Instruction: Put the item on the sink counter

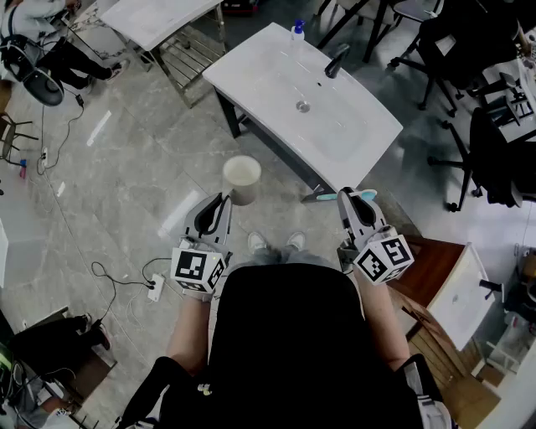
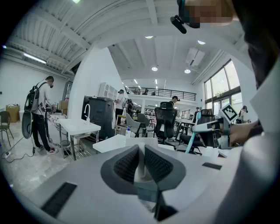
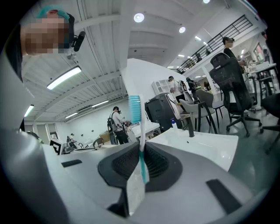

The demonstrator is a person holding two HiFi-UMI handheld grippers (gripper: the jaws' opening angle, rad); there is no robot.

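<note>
In the head view my left gripper (image 1: pixel 224 201) is shut on the rim of a cream cup (image 1: pixel 241 178), held over the floor short of the sink. The left gripper view shows the cup's white wall (image 2: pixel 139 154) pinched between the dark pads. My right gripper (image 1: pixel 355 198) is shut on a teal and white toothbrush (image 1: pixel 322 198) that sticks out to the left. In the right gripper view the toothbrush (image 3: pixel 141 139) stands upright between the pads, bristles on top. The white sink counter (image 1: pixel 251 63) lies ahead of both grippers, with its basin (image 1: pixel 311 111) and a black faucet (image 1: pixel 337 60).
A small bottle with a blue cap (image 1: pixel 297 31) stands at the counter's far edge. A second white table (image 1: pixel 155 18) is at the upper left, office chairs (image 1: pixel 494 155) at the right, and a brown and white cabinet (image 1: pixel 448 289) near my right side. Cables and a power strip (image 1: pixel 155 286) lie on the floor.
</note>
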